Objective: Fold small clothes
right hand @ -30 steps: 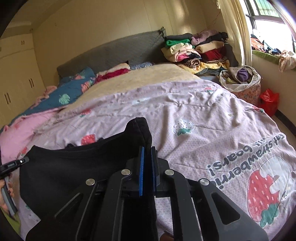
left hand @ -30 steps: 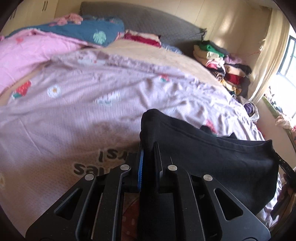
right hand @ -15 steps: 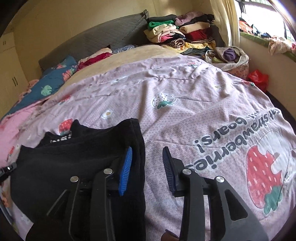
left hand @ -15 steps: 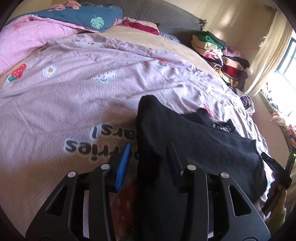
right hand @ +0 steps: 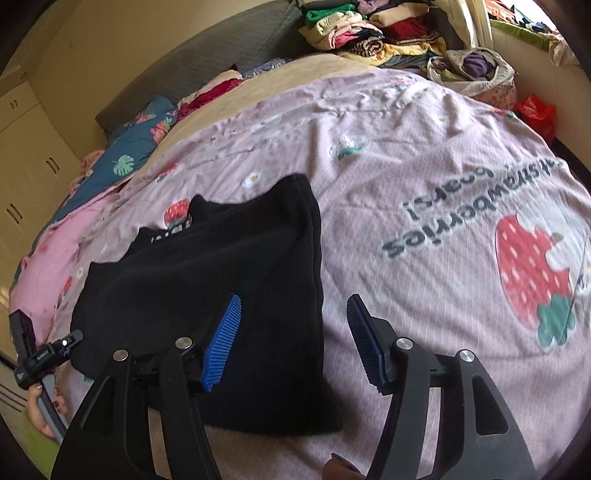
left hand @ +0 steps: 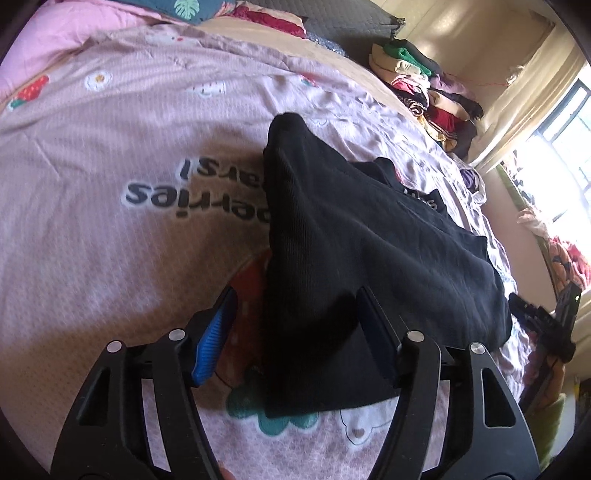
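Observation:
A small black garment [left hand: 362, 243] lies folded over on the pink strawberry bedspread [left hand: 110, 155]. My left gripper [left hand: 295, 325] is open, its jaws straddling the garment's left edge just above it. The same garment shows in the right wrist view [right hand: 207, 280], flat on the bedspread [right hand: 424, 166]. My right gripper [right hand: 293, 332] is open above the garment's right edge, holding nothing. The other gripper's tip shows at the far side in each view, the right one [left hand: 543, 325] and the left one [right hand: 44, 354].
A stack of folded clothes [right hand: 362, 29] sits at the bed's far corner by the curtain. A bag of laundry [right hand: 476, 70] and a red bag [right hand: 535, 110] stand beside the bed. Pillows and a blue quilt [right hand: 136, 147] lie by the grey headboard [right hand: 207, 62].
Both grippers were shut on the black garment's corners and held it up; they have opened and let it drop onto the bedspread, then drawn back a little.

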Action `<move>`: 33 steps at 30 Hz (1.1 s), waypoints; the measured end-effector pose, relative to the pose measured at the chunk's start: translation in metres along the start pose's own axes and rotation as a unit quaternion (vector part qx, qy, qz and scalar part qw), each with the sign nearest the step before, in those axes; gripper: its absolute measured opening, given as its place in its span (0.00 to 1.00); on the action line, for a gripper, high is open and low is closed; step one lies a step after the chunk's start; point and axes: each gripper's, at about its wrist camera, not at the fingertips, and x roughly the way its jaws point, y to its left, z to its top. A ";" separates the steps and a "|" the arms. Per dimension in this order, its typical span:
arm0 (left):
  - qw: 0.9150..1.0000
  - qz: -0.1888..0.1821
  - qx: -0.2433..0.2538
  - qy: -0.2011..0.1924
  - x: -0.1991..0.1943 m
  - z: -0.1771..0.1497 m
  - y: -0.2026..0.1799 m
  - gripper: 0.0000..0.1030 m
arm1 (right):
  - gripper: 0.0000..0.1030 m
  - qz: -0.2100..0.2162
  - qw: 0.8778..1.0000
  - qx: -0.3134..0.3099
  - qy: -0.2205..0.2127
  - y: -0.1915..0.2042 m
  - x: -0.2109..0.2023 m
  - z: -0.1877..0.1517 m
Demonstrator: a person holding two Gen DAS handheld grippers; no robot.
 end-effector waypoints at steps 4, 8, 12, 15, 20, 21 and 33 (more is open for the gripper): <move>1.000 -0.003 0.000 0.000 -0.002 -0.003 -0.001 0.54 | 0.57 -0.003 1.000 -0.004 0.001 0.003 -0.003 -0.011; 1.000 -0.008 -0.012 -0.004 -0.005 -0.006 0.000 0.35 | 0.47 -0.005 1.000 -0.005 -0.001 0.005 -0.005 -0.021; 1.000 0.013 0.016 -0.004 -0.008 -0.013 -0.015 0.10 | 0.11 -0.015 1.000 -0.010 -0.005 0.002 -0.007 -0.027; 0.999 0.033 0.040 -0.008 -0.013 -0.017 -0.023 0.08 | 0.09 -0.014 1.000 0.001 -0.009 -0.005 -0.011 -0.028; 0.999 0.029 0.032 -0.001 -0.017 -0.023 -0.016 0.06 | 0.08 -0.034 0.999 0.001 -0.002 -0.009 -0.014 -0.034; 0.999 0.031 0.034 0.000 -0.017 -0.024 -0.016 0.06 | 0.08 -0.034 0.999 0.006 0.000 -0.011 -0.014 -0.036; 0.999 0.035 0.036 0.003 -0.019 -0.026 -0.015 0.14 | 0.34 -0.044 0.998 0.033 0.004 -0.019 -0.020 -0.037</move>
